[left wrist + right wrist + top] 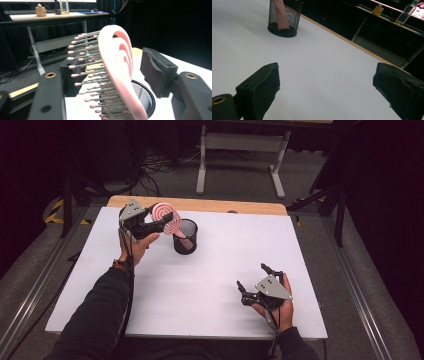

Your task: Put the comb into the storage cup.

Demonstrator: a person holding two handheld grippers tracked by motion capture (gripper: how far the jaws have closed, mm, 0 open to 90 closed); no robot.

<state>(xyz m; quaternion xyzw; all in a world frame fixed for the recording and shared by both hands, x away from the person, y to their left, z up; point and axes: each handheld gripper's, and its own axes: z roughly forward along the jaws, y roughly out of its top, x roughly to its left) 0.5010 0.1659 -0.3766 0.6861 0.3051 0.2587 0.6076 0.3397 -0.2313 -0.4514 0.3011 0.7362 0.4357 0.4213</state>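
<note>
Pink hairbrush [117, 72] above mesh cup [143, 96]

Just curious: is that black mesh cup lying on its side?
No, the black mesh cup stands upright on the white table.

1. No text, brand, number or sign can be read anywhere.
2. The small bottles [404, 13] at upper right of the right gripper view carry labels too blurred to make out.
</note>
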